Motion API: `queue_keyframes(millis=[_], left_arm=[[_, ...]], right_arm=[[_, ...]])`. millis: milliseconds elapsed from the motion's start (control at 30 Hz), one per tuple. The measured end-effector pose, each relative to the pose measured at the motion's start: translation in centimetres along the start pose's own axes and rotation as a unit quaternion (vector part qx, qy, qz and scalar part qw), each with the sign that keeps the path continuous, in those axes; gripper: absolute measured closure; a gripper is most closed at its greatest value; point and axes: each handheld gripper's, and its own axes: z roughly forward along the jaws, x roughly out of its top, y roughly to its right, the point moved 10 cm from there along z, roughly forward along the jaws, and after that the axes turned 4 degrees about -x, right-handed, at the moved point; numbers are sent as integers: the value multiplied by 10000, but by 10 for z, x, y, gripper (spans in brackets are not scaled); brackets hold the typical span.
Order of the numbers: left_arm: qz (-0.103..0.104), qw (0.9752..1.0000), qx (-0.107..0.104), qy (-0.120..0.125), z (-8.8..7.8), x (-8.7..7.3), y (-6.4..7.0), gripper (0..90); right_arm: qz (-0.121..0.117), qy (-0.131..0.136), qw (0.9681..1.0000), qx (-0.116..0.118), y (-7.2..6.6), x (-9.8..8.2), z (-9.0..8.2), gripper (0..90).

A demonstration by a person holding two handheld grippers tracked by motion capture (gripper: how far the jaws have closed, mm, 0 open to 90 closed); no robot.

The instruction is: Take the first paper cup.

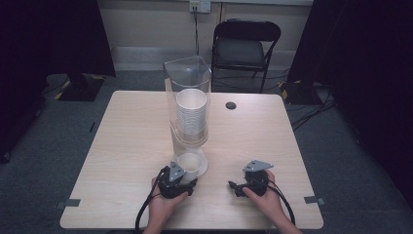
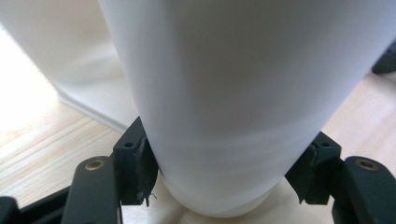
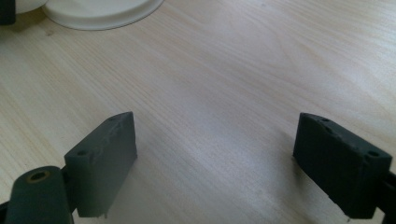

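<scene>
1. My left gripper sits at the desk's near edge, its jaws clamped on either side of a white paper cup at the dispenser's foot.
2. My right gripper rests just beside it, jaws wide apart over bare wood.
3. Farther off, the clear cup dispenser stands upright mid-desk, holding a stack of cups.
4. A folding chair stands beyond the desk.

The high view is soft and low in detail; the worktop is evenly lit from above while the room's sides fall into near-black. In the left gripper view a white cup sits blurred and overexposed. The right gripper view is sharper, with soft shadows under the jaws.
</scene>
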Motion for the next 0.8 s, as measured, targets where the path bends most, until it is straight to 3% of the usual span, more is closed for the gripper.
queue_keyframes(millis=[233,367,533,567,667,700,800], left_arm=[[332,9989,-327,-10,-10,-2,12,341],[424,9981,-450,-23,-13,-5,17,339],[487,9973,-540,6,-12,-6,22,336],[602,9967,-536,-50,-12,-8,21,335],[566,9969,-540,-97,-12,-14,18,335],[559,9968,-523,-217,-12,-18,15,334],[403,9973,-532,-315,-15,-22,9,333]], right_arm=[[-18,-47,10000,-22,0,-1,-2,147],[101,-53,9997,197,-6,4,-7,159],[75,148,9989,443,-16,24,-19,219],[54,163,9988,461,-17,26,-21,228],[-6,163,9985,527,-20,26,-21,247],[-24,140,9986,517,-20,25,-21,248],[-30,127,9984,544,-20,25,-21,249]])
